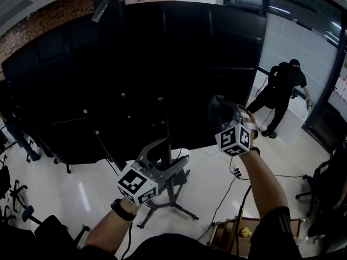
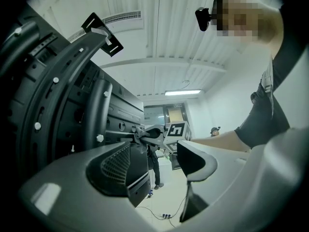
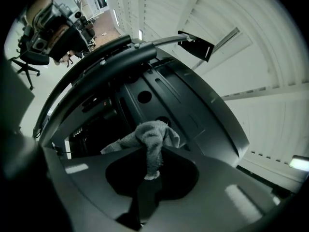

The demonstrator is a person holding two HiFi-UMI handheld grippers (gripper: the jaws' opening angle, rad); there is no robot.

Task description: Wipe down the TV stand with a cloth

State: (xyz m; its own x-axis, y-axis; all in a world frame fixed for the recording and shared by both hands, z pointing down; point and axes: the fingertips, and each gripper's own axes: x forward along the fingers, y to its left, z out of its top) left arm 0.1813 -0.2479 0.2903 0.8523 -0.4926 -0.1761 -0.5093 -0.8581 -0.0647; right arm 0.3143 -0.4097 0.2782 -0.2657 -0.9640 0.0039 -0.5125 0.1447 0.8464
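The cloth (image 3: 152, 140), grey, fluffy and bunched, sits clamped in the right gripper (image 3: 147, 164) and presses against the black back panel (image 1: 135, 64) of the TV stand (image 1: 172, 191) near its right edge, while the left gripper (image 2: 155, 162) hangs lower, jaws apart, empty.

Cloth (image 3: 153, 138): grey terry, bunched. One fold is pinched in the right claw (image 3: 149, 154); the rest bulges above it, up against the black back panel (image 3: 193, 100).

TV stand (image 1: 172, 187): upright, grey splayed legs on the white floor (image 1: 211, 167), dark central post, wide bolt-studded black panel mounted above.
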